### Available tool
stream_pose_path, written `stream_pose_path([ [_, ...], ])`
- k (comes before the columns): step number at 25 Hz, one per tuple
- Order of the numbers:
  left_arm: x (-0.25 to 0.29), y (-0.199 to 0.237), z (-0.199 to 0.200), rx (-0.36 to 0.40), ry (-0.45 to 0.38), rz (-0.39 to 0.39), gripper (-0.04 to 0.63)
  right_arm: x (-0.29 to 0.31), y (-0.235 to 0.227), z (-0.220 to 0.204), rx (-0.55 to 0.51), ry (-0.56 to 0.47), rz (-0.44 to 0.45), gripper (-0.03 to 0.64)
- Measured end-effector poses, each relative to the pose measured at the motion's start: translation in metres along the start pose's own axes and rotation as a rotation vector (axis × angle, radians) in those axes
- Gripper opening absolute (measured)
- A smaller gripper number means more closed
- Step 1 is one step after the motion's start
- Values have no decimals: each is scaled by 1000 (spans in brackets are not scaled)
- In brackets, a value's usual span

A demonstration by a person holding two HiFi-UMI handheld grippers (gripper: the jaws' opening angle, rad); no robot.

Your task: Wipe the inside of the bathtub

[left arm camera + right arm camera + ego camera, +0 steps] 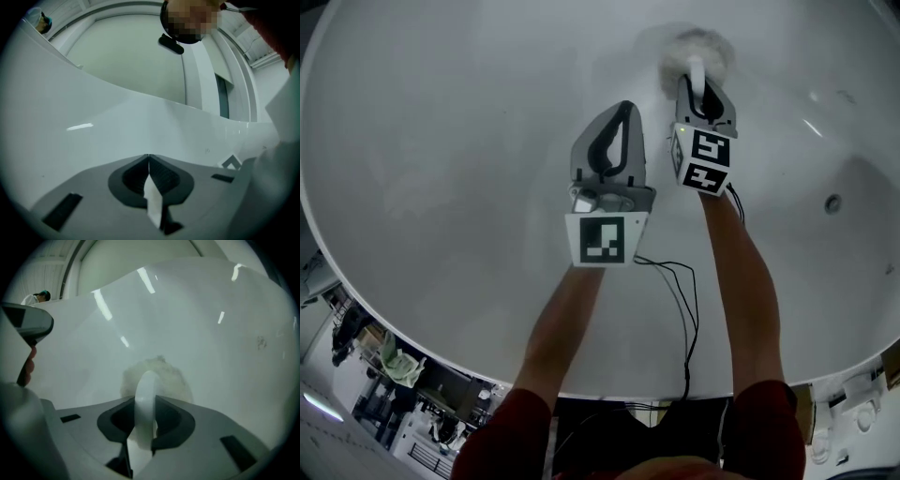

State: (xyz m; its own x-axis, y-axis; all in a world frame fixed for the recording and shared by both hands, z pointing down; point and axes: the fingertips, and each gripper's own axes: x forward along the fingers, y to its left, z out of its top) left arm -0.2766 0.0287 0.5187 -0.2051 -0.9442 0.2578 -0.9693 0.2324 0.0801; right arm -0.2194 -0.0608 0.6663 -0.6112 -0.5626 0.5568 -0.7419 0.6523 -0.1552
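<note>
Forearms (567,328) reach into the white bathtub (441,141), left gripper (624,107) fingers pressed together, right gripper (698,91) deeper in the tub pinching the handle (145,394) of a fluffy scrubber (701,47) on the tub's inner surface.

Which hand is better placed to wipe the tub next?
Right. The right tool is clamped on the white handle of a fluffy scrubber that lies against the bathtub wall. The left tool is shut and holds nothing.
</note>
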Motion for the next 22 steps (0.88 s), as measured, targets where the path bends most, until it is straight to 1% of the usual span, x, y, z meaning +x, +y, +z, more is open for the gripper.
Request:
stream_pose_path([
  [6,3,-33,42,15,-13,-51,17,-68,-25,42,71,-74,-44,95],
  [8,4,-52,55,15,-20,-74,17,-94,-40,54,95,-98,-67,95],
  [11,7,-109,73,26,-29,-125,17,-145,-89,70,132,-145,-119,95],
  [14,9,-171,86,69,-29,-178,17,-197,-142,84,157,-191,-176,95],
  [18,12,-237,103,63,-22,-238,17,-255,-197,102,183,-242,-240,95],
  [22,12,-298,115,97,-36,-310,17,-311,-247,110,196,-287,-318,95],
])
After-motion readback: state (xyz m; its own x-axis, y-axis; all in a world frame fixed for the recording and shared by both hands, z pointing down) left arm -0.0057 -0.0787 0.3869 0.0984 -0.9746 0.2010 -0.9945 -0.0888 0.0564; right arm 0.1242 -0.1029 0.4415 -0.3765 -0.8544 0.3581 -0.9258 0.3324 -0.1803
